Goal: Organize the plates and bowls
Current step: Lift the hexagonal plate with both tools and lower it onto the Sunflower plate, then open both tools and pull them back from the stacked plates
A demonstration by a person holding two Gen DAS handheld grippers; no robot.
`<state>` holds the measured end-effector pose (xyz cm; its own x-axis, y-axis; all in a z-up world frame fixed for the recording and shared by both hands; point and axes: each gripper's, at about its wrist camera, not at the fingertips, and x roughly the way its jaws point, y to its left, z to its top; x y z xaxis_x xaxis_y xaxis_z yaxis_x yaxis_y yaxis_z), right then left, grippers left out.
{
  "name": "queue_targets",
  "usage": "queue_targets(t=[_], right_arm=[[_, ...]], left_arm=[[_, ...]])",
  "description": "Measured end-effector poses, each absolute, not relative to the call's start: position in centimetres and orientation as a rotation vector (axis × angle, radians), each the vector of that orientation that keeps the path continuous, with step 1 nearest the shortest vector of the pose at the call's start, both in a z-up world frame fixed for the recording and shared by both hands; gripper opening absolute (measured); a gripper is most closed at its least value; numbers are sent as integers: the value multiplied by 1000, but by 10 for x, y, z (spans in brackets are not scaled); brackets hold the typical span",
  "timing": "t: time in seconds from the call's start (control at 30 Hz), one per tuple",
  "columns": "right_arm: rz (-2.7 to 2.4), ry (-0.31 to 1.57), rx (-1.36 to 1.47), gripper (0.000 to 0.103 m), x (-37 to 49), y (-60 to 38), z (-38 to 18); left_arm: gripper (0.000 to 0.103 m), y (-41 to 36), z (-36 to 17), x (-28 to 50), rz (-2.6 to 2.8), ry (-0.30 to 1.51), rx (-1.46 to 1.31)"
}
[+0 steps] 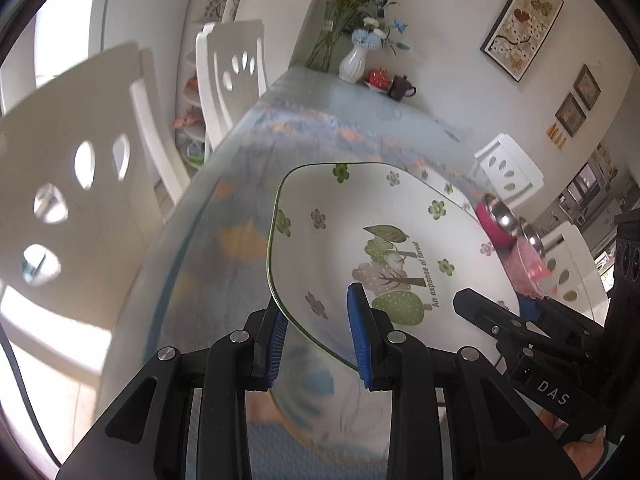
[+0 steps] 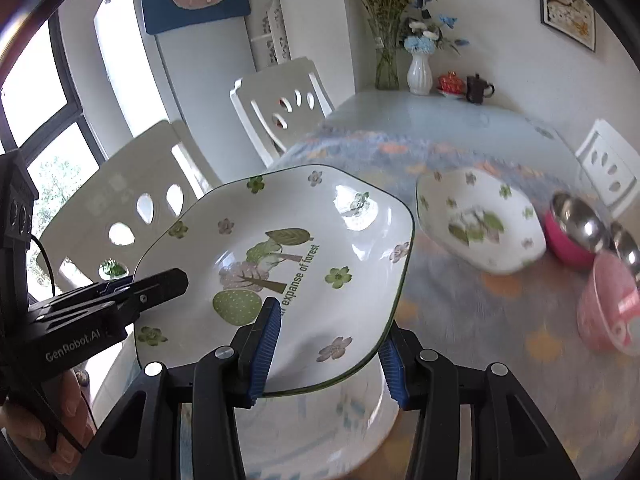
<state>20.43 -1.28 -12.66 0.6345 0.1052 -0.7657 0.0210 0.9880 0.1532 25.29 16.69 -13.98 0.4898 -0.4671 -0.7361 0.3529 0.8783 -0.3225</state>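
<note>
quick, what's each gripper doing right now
Left gripper: closed on the rim of the flowered plate.
Right gripper: closed on the same plate's rim, at another edge.

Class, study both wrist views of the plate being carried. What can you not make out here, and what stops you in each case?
- Plate underside: hidden by the plate itself in both views.
- Second plate, right wrist view: motion blur hides its print.
- Pink bowls, right wrist view: blurred, so their number is unclear; in the left wrist view the plate partly covers them.
- Teapot: too small for detail.
- Tablecloth pattern: blurred.
</note>
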Motion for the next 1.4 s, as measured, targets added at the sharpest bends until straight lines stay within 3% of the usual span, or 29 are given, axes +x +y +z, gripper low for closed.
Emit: queue_targets(t=[0.7,1.07,1.4], right_arm=[[-17,1028,260,45,156,-15,-187],[-65,1091,220,45,171,-17,-185],[-57,1030,223,45,158,-27,-156]], left_arm=[[26,160,-190,213,-527,1021,-45],[27,170,-189,204,-484,1053,2],[28,197,-164,196,-444,1015,-48]])
